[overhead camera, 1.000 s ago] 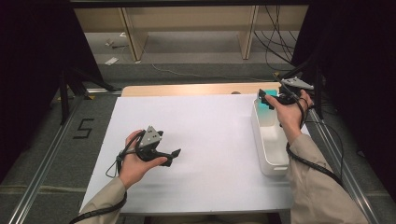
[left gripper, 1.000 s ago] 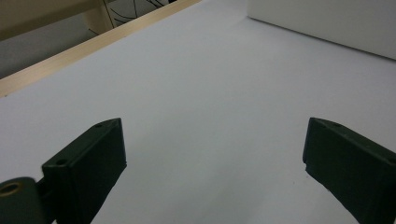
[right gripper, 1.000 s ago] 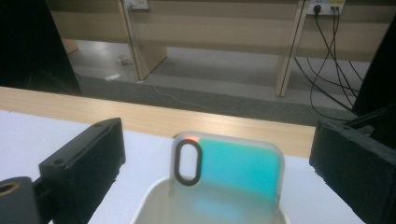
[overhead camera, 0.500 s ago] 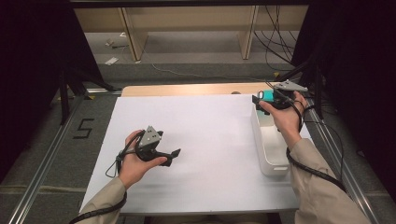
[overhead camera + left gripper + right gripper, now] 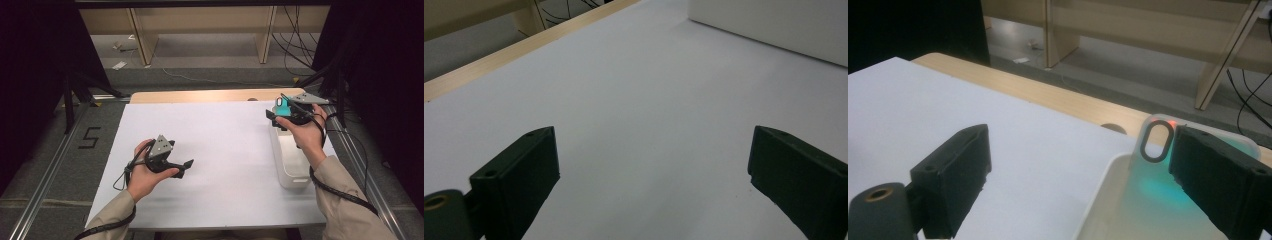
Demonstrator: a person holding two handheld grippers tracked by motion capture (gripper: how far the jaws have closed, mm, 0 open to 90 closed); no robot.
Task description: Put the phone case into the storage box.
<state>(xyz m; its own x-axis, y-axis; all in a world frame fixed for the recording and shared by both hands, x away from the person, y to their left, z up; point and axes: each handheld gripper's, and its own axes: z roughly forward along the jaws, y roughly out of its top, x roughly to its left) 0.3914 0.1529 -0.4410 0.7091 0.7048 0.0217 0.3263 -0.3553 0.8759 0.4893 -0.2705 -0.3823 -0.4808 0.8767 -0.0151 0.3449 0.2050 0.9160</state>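
Observation:
My left gripper point(image 5: 185, 168) rests low over the white table sheet point(image 5: 225, 150) at the near left, held in a hand. Its jaws stand wide open with nothing between them point(image 5: 654, 165). My right gripper point(image 5: 276, 119) hovers over the far end of a white bin point(image 5: 295, 167), open too point(image 5: 1078, 170). A teal thing point(image 5: 281, 105) with a pale tab and an oval hole point(image 5: 1154, 141) stands at the bin's far end. It is just beside my right jaw, not between the jaws. A teal glow shows on the bin's inner wall.
The bin point(image 5: 1098, 200) runs along the table's right edge; its white wall point(image 5: 774, 25) lies ahead of my left gripper. A wooden strip point(image 5: 215, 95) borders the far edge. Beyond are wooden shelf legs point(image 5: 142, 42) and cables point(image 5: 295, 45) on the floor.
My right gripper has moved a little to the left and downward at the bin's far end, close by the teal thing. The left hand and gripper have stayed put.

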